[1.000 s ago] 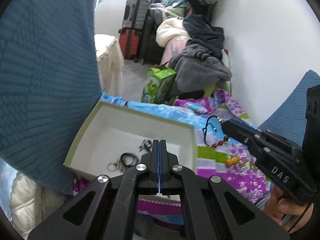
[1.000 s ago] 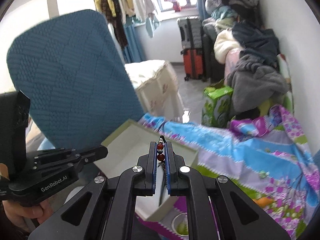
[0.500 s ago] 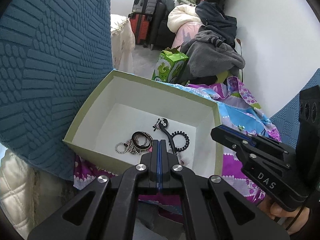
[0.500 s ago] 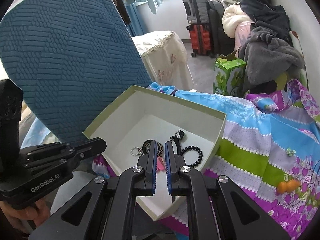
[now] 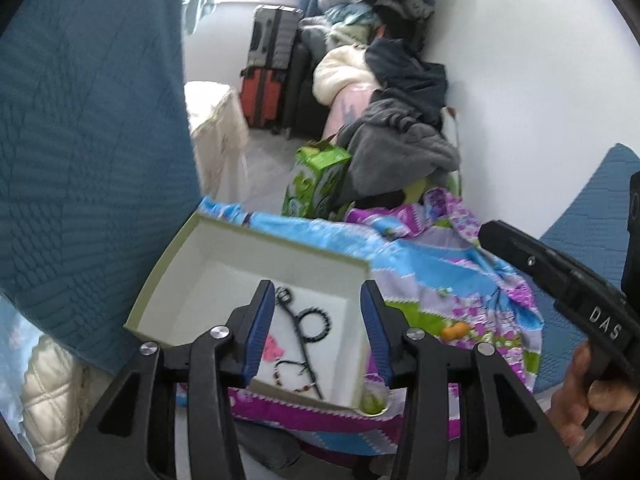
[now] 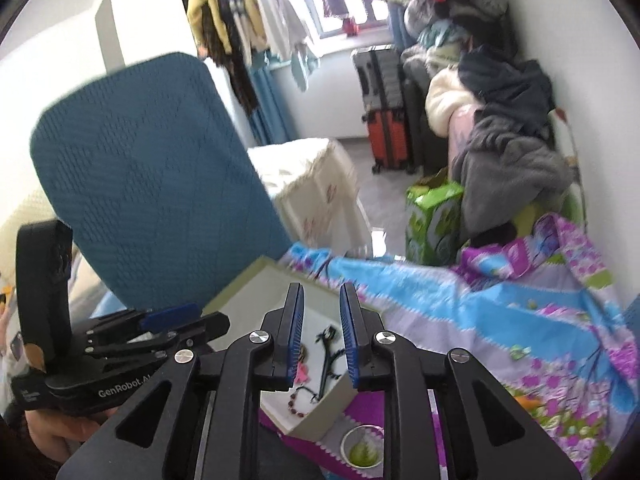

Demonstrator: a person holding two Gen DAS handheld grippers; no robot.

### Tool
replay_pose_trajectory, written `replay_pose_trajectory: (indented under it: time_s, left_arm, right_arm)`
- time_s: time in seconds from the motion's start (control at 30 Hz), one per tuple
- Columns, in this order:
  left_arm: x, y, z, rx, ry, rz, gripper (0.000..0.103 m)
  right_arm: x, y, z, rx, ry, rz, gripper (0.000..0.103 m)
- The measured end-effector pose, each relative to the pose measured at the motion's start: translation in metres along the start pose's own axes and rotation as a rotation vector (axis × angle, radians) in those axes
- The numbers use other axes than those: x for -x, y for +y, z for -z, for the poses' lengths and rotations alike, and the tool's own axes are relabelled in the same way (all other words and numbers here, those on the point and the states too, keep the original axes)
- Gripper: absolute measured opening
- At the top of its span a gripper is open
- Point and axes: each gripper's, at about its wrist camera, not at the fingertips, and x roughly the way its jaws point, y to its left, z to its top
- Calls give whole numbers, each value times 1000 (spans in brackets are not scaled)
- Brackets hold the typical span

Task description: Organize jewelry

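Note:
An open pale-green box (image 5: 256, 236) with a white inside sits on the colourful bedspread; it also shows in the right wrist view (image 6: 256, 276). Inside lie a black coiled hair tie (image 5: 316, 322), a pink piece (image 5: 272, 350) and a red beaded bracelet (image 5: 294, 380), which also shows in the right wrist view (image 6: 298, 398). My left gripper (image 5: 318, 292) is open and empty above the box. My right gripper (image 6: 322, 292) is open and empty above the box. The right gripper shows at the right of the left wrist view (image 5: 560, 276).
A blue textured chair back (image 6: 148, 168) stands left of the box. A green carton (image 5: 316, 184), heaped clothes (image 5: 400, 148) and suitcases (image 5: 268, 72) lie beyond. A small cup with green contents (image 6: 362, 448) sits by the box's near corner. An orange trinket (image 5: 452, 330) lies on the bedspread (image 5: 460, 292).
Both grippers have opened and pulled back up from the box. The red beaded bracelet that the right gripper held a second ago now lies in the box.

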Motion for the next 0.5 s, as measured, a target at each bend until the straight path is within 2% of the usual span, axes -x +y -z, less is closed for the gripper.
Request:
replay_pose_trajectory:
  time_s: [0.23,0.33,0.5]
  left_arm:
    - [16,-44,-9,-46,-38,59,45]
    - [12,-64,-2,-70,-33,88,45]
    - [-8,-90,19,-82,12,116,45]
  right_arm:
    - [53,-24,-13,11,-92,78,18]
    - [69,-43,-6,-10,-111,123,22]
    - [84,-81,19,-74,-110,202,22]
